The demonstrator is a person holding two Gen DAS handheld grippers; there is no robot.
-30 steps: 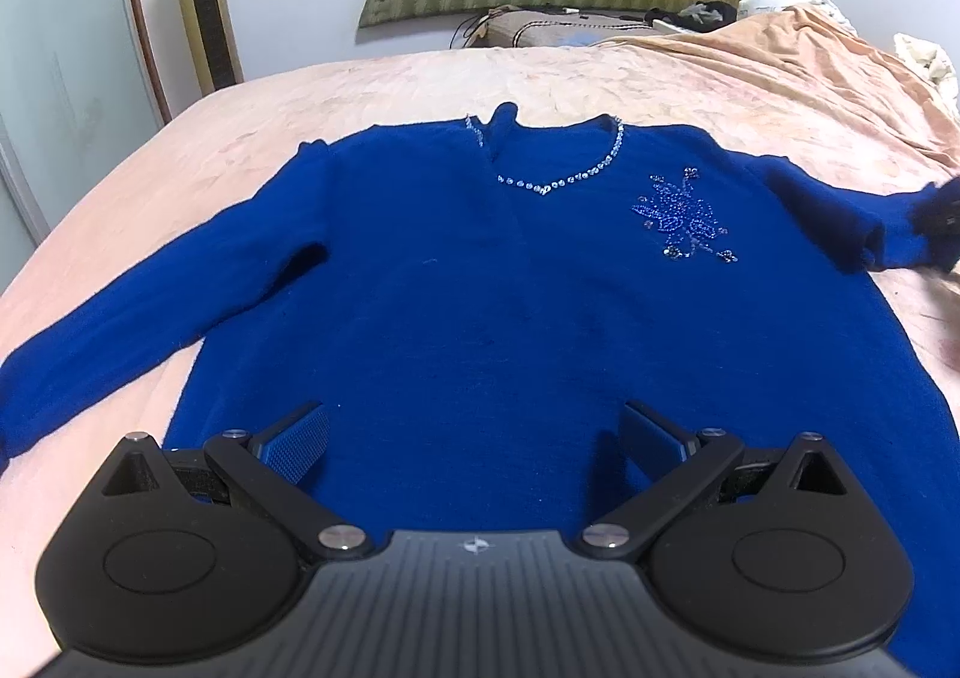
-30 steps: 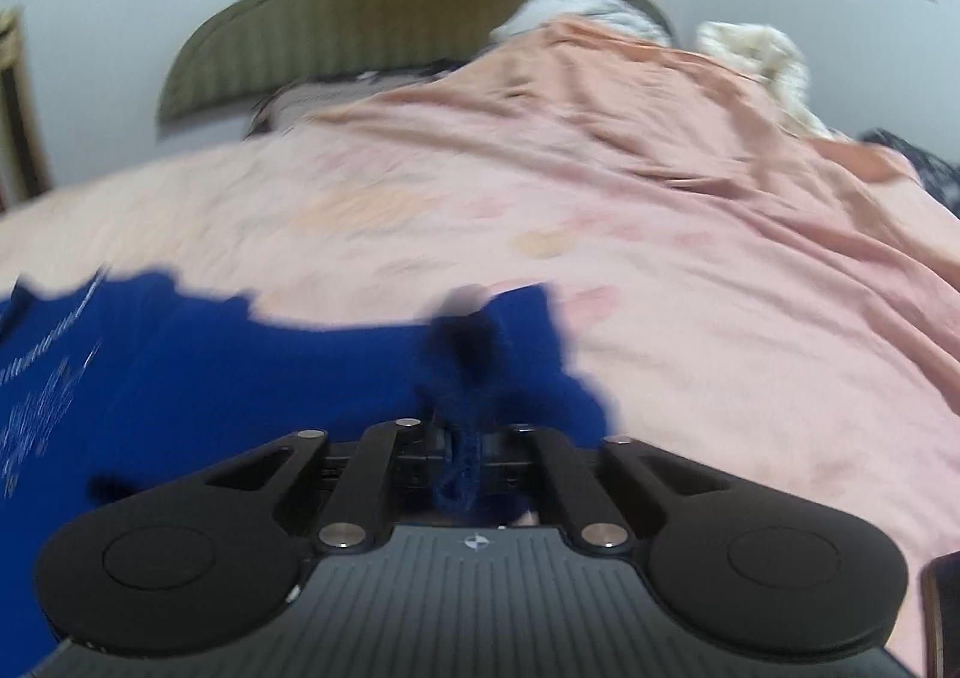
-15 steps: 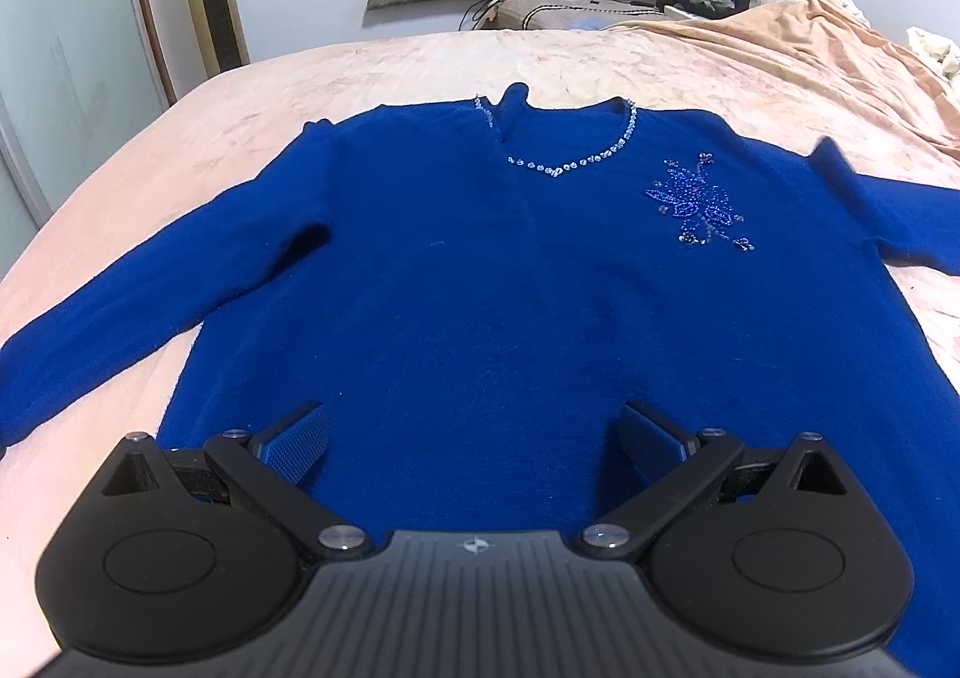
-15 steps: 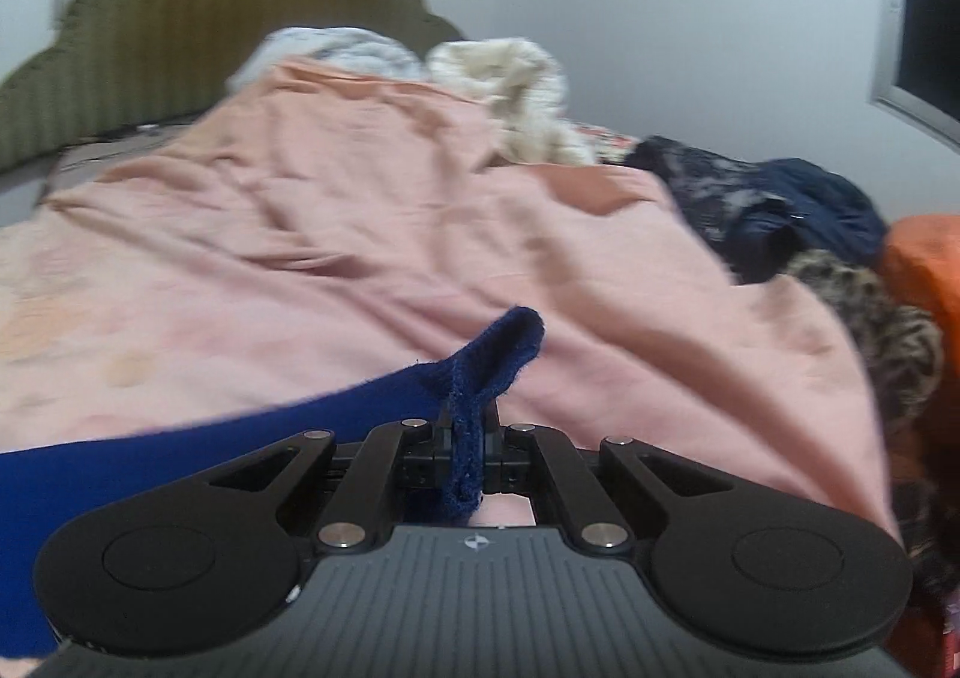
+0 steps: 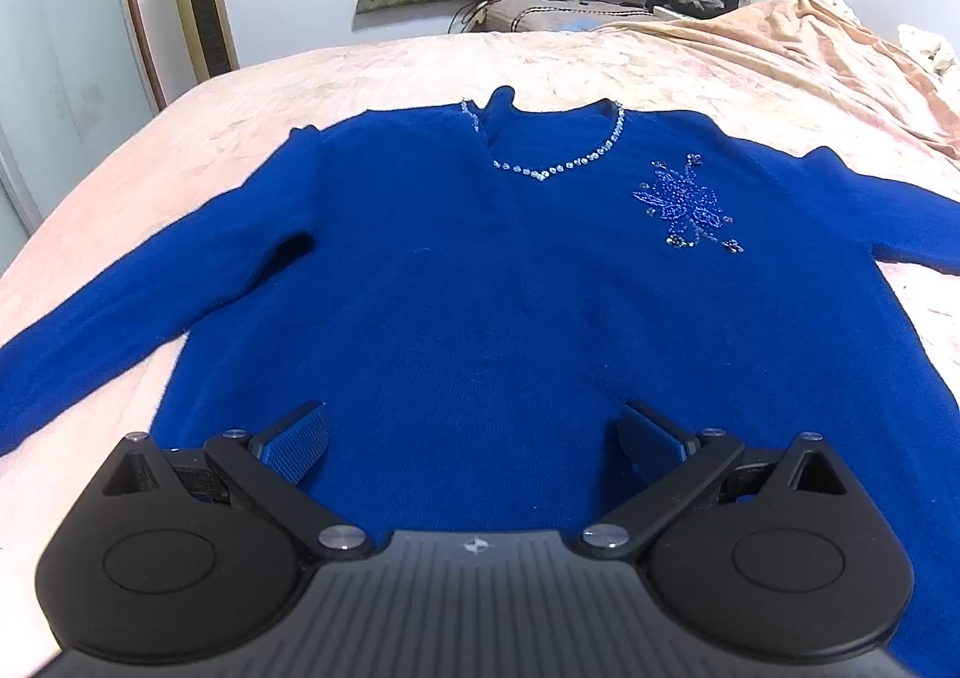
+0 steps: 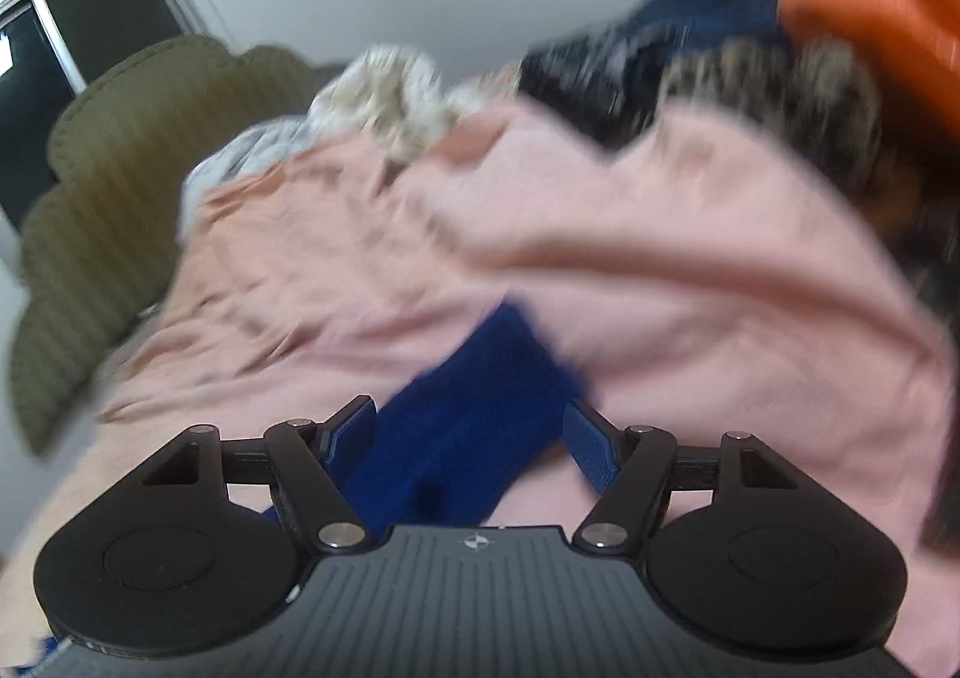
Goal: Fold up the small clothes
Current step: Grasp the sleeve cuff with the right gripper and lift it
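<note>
On a bed covered with a pale pink, faintly patterned bedspread [image 5: 420, 78], a royal-blue knitted sweater [image 5: 480, 288] lies spread flat, front side up, collar toward the headboard. A line of small silver beads [image 5: 555, 171] trims its V-shaped neckline, and a beaded blue flower motif [image 5: 687, 204] sits on the chest at the viewer's right. One long sleeve [image 5: 120, 306] stretches out to the left across the bedspread; the other runs off the right edge of the view.

The left gripper [image 5: 474, 438] hovers over the sweater's lower hem with its two blue-padded fingers [image 5: 297, 441] spread wide apart, gripping nothing.

The right wrist view is blurred. The right gripper [image 6: 468, 438] also has its fingers wide apart, and the sweater's blue sleeve cuff [image 6: 474, 396] lies between them on the bedspread; neither pad appears to clamp it. Beyond it lie a rumpled pink blanket [image 6: 660, 258], a heap of dark and orange clothes [image 6: 780, 48], and an olive-green padded headboard [image 6: 108, 186] against the white wall.
</note>
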